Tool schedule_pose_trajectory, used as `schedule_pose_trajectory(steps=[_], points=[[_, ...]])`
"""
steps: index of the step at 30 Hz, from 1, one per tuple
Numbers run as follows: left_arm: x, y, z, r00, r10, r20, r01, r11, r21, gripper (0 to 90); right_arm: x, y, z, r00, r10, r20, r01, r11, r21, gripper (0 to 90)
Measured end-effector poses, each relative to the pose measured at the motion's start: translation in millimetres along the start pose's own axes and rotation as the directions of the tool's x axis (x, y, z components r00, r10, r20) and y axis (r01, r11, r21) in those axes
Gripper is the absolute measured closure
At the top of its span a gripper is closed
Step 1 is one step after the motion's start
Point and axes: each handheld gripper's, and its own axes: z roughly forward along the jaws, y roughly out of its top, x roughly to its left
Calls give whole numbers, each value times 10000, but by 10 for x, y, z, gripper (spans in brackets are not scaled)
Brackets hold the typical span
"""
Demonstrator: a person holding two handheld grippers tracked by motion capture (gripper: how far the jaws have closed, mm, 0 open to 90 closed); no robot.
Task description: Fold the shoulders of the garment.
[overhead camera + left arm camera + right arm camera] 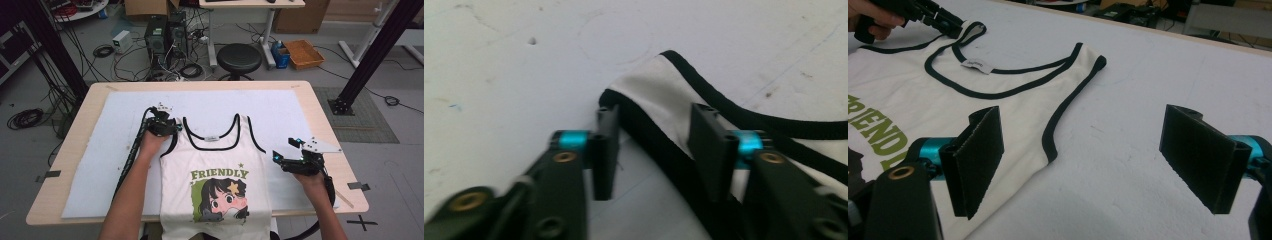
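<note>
The tank top (216,175) lies flat on the white mat (120,165), chest print up, neck opening toward 12 o'clock and hem hanging off the table edge at 6 o'clock. Your left gripper (654,150) sits at the shirt's left shoulder strap (654,95), about 10 o'clock from the print; its jaws stand partly apart, straddling the strap's black-trimmed edge, with the cloth lying between them. The left gripper view doesn't let you tell whether the pads actually press on the fabric. In the high view that gripper (162,125) rests right on the strap's tip. Your right gripper (1093,160) holds its jaws wide apart with nothing between them but mat and the shirt's armhole edge under the left pad. In the high view it (295,157) hovers just beside the shirt's right side, at about 3 o'clock from the print, over the mat near the wooden table (325,115) edge.
</note>
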Motion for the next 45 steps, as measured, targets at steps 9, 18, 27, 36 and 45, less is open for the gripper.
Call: schedule_pose_trajectory(steps=[9,18,27,36,45], points=[[98,-39,-32,9913,-947,913,991,9941,-452,861,-67,114,123,9993,240,-302,-225,9985,501,183],[44,11,-251,9640,-808,2534,1433,9605,-2387,863,-128,598,441,9999,120,-24,-118,9973,725,184],[65,-148,-439,9489,-936,3012,1874,9354,-2998,863,-275,626,1004,9947,834,599,-937,9755,1992,205],[21,-152,-480,9489,-734,3068,1687,9399,-2968,863,-332,681,1675,9924,619,1068,-935,9416,3235,314],[10,-177,-499,9447,-476,3243,1563,9351,-3180,862,-340,622,1850,9997,177,148,-218,9341,3563,812]])
